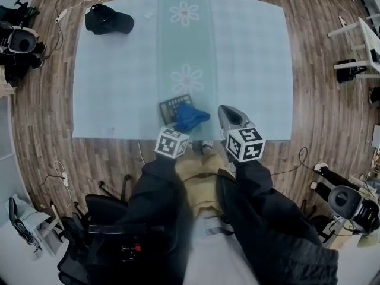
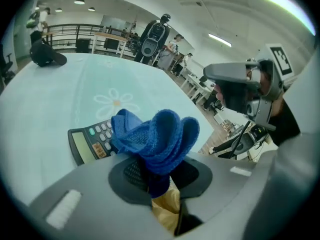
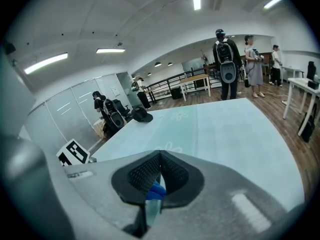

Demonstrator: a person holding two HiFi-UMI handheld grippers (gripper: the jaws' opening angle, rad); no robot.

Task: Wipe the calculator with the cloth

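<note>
A dark calculator (image 1: 174, 107) lies flat near the table's front edge; its screen and keys (image 2: 92, 141) show in the left gripper view. A bunched blue cloth (image 1: 191, 117) covers the calculator's right end. My left gripper (image 1: 185, 126) is shut on the cloth (image 2: 157, 136), which bulges up out of the closed jaws (image 2: 160, 171). My right gripper (image 1: 226, 110) hovers just right of the cloth, shut with nothing in it (image 3: 159, 156). A sliver of blue cloth (image 3: 156, 190) shows below its pads. The right gripper (image 2: 235, 86) also appears in the left gripper view.
The table wears a pale blue cloth with daisy prints (image 1: 119, 76). A black cap (image 1: 108, 19) lies at the far left corner. Chairs and equipment stand on the wooden floor around the table. People (image 3: 227, 69) stand beyond the far end.
</note>
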